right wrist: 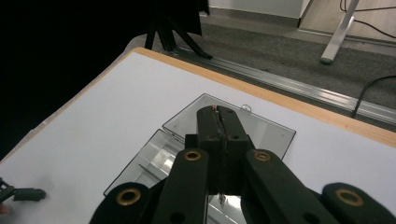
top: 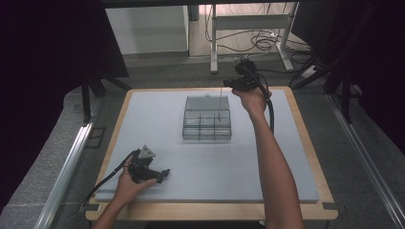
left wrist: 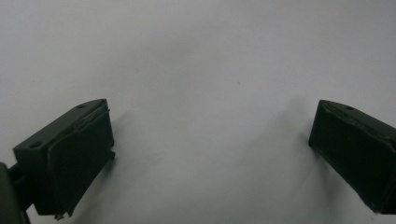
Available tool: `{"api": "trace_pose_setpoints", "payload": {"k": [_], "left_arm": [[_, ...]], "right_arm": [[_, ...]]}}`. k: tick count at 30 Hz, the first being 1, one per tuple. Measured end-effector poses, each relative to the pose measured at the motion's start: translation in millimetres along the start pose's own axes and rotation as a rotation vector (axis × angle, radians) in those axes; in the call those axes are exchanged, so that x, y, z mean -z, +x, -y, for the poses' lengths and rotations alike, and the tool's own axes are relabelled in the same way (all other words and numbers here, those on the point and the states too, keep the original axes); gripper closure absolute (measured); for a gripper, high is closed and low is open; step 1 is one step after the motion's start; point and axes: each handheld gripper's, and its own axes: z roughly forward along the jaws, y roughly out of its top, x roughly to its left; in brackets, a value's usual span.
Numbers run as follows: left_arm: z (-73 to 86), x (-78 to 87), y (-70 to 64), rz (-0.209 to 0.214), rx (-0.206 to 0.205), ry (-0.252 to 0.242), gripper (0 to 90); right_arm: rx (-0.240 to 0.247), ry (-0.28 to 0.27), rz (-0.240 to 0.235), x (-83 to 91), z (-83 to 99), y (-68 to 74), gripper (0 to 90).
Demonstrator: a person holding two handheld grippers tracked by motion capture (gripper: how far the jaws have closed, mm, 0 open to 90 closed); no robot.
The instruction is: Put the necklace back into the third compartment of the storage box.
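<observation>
A clear plastic compartment box [top: 207, 128] stands open mid-table, its lid [top: 207, 102] lying flat behind it. My right gripper [top: 227, 84] is held up above the box's far right corner. It is shut on a thin metal rod [top: 220, 102] that hangs straight down toward the compartments. In the right gripper view the jaws [right wrist: 218, 112] are pressed together with the rod's end [right wrist: 214, 108] poking out above the lid [right wrist: 266, 130]. My left gripper [top: 161, 174] rests on the mat at the near left, open, with bare mat between its fingers [left wrist: 210, 149].
A pale grey mat [top: 267, 162] covers the wooden board [top: 305, 138]. Aluminium rails [top: 67, 167] run along both sides. Beyond the far edge are desk legs [top: 213, 43] and floor cables [top: 262, 43]. Dark curtains hang left and right.
</observation>
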Motion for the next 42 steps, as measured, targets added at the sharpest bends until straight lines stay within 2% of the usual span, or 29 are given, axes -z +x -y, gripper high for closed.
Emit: {"api": "trace_pose_setpoints", "payload": {"k": [9,23,32,42], "left_arm": [[0.0,0.1,0.1,-0.002,-0.002,0.001,0.0],[0.1,0.2,-0.2,0.001,0.002,0.002,0.0],[0.1,0.3,-0.3,-0.001,0.001,0.003,0.0],[0.1,0.4,-0.2,0.0,0.001,0.004,0.0]], "right_arm": [[-0.033,0.027,0.022,-11.8,12.3,-12.3,88.2],[-0.077,0.098,0.026,-42.0,51.7,-27.3,88.1],[-0.093,0.147,0.007,-64.1,79.1,-28.7,88.1],[-0.104,0.183,0.003,-81.9,96.6,-30.1,88.0]]}}
